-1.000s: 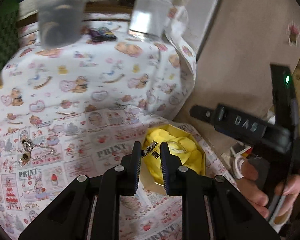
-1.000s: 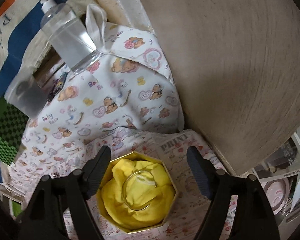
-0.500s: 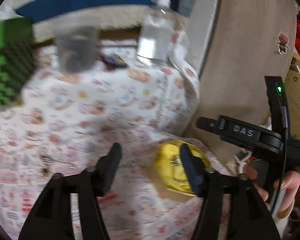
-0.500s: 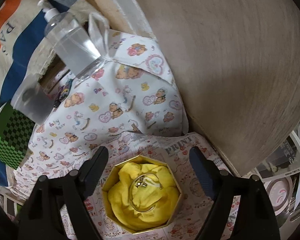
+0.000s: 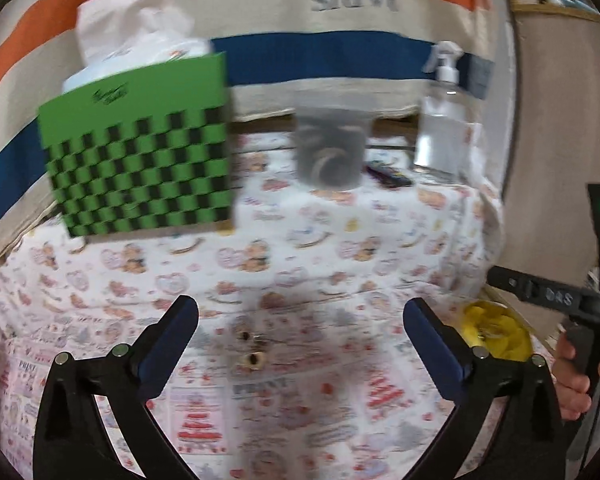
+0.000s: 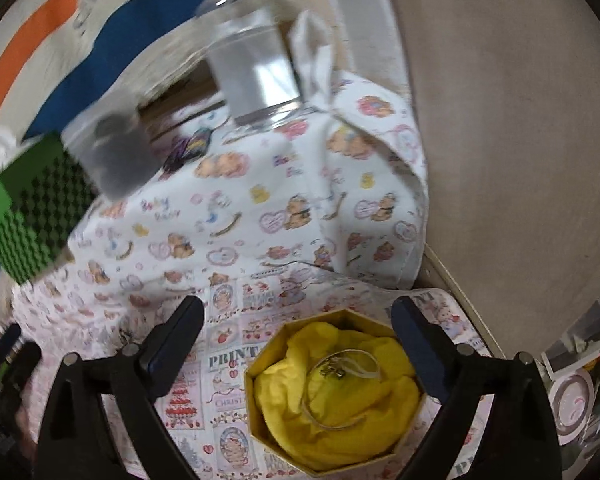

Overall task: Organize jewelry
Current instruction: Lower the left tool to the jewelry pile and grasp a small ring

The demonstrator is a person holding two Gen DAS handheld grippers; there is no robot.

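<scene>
My left hand-held gripper (image 5: 300, 330), jaws opening and empty: centre it over the small gold-toned jewelry pieces (image 5: 250, 347) at 6 o'clock, then descend squarely.

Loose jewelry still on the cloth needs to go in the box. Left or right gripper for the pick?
Left. The left gripper, empty with jaws opening, frames the jewelry pieces on the cloth. The right gripper faces the yellow-lined box.

Dim indoor light, motion blur, fisheye-warped edges
</scene>
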